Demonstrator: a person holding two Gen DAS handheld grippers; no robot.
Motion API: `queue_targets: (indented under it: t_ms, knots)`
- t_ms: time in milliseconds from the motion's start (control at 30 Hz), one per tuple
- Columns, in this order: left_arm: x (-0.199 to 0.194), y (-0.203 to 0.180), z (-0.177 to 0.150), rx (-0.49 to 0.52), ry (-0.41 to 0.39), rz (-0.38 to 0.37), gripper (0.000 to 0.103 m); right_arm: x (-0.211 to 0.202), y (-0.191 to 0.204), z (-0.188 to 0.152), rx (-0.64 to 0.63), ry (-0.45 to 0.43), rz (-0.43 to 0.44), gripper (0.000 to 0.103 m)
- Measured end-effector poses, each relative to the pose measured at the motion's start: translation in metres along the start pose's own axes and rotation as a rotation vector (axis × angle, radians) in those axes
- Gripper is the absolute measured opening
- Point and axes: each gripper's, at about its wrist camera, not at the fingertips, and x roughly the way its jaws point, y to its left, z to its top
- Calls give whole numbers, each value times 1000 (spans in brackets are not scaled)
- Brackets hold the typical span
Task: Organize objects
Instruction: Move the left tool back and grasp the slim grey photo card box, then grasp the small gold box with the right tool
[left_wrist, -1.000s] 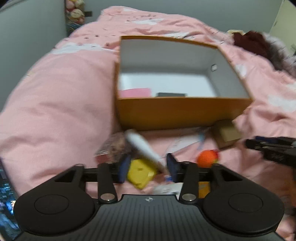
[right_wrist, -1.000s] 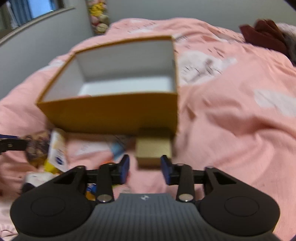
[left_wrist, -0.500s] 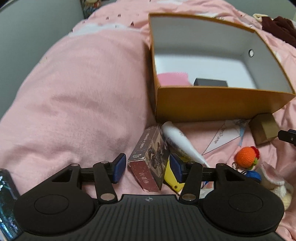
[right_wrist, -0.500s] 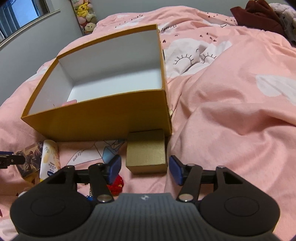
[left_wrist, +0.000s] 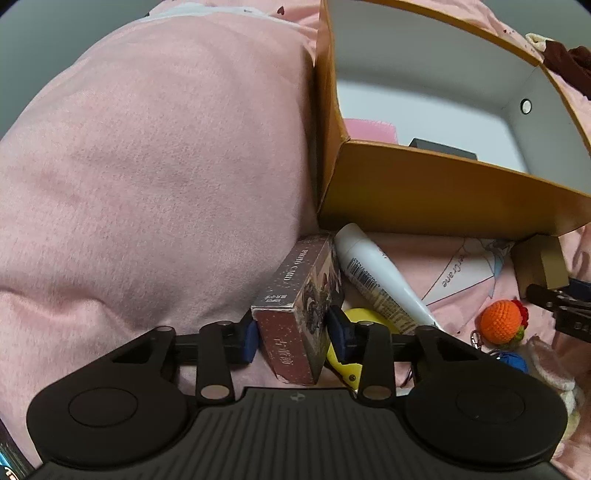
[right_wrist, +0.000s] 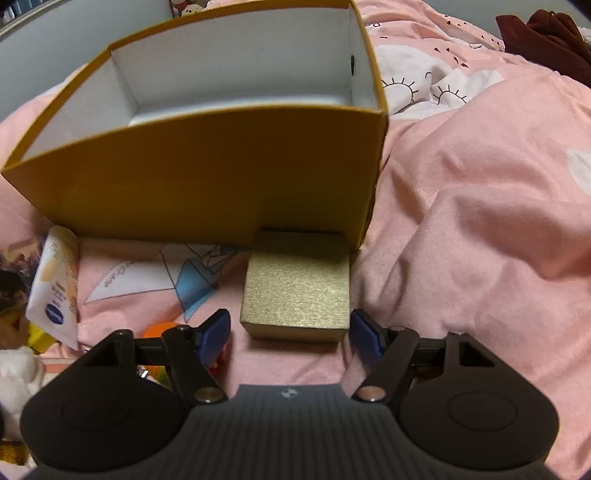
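A dark red photo card box (left_wrist: 299, 295) lies on the pink duvet, and my left gripper (left_wrist: 291, 336) has its jaws closing on it, blue pads against both long sides. A white tube (left_wrist: 376, 280) and a yellow object (left_wrist: 362, 317) lie just right of it. In the right wrist view a small gold box (right_wrist: 297, 291) rests against the front wall of the big orange box (right_wrist: 203, 173). My right gripper (right_wrist: 290, 332) straddles the gold box's near end, jaws opening, pads clear of both sides.
The orange box (left_wrist: 443, 192) holds a pink item (left_wrist: 369, 129) and a dark item (left_wrist: 439, 147). An orange crochet ball (left_wrist: 498, 321), a keyring and a white plush lie at the right. A raised pink duvet fold (left_wrist: 147, 166) fills the left. Dark red clothing (right_wrist: 543, 37) lies far right.
My left gripper dropped onto the card box and closed its pads on it. The right gripper came down around the gold box and spread its jaws wider.
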Motion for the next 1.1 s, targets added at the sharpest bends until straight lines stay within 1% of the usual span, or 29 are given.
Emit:
queue_targets:
  t_ms: [33, 67, 167, 200, 367, 433, 533, 600, 667, 700, 767, 833, 933, 967, 1067, 1100]
  knots:
    - [-2, 1, -2, -7, -8, -13, 39, 1, 2, -1, -8, 0, -11, 63]
    - [-5, 3, -3, -15, -15, -29, 35, 1, 3, -1, -14, 0, -25, 61]
    - [-15, 9, -8, -49, -38, -99, 26, -3, 3, -3, -13, -14, -24, 61]
    - [-19, 11, -10, -58, -45, -118, 26, -5, 3, -5, -8, -19, -21, 61]
    - [-49, 9, -18, -30, -110, -101, 26, -25, 2, -8, 14, -65, -18, 61]
    - [-62, 8, -19, -1, -135, -118, 26, -37, 2, -9, 20, -85, -7, 61]
    - [-82, -10, -22, 61, -169, -142, 26, -55, 4, -12, 21, -112, 22, 61]
    - [-93, -22, -20, 96, -184, -184, 26, -69, 5, -11, 15, -130, 48, 61]
    - [-94, -36, -17, 128, -179, -231, 26, -77, 6, -8, 7, -141, 75, 61]
    - [-92, -45, -15, 162, -166, -252, 26, -80, 8, -9, 5, -143, 86, 61]
    - [-82, -66, -10, 222, -132, -254, 26, -80, 10, -10, 1, -130, 99, 61]
    - [-64, -86, -8, 287, -93, -246, 26, -73, 11, -10, 3, -105, 83, 61]
    - [-41, -100, -10, 313, -34, -271, 26, -64, 8, -15, 25, -76, 72, 61]
    - [-34, -103, -10, 307, -21, -270, 26, -62, 6, -16, 31, -73, 72, 61]
    - [-20, -110, -16, 334, 2, -221, 26, -56, 3, -17, 45, -55, 76, 61]
    - [-16, -111, -18, 340, 17, -218, 26, -54, 2, -17, 48, -48, 77, 61]
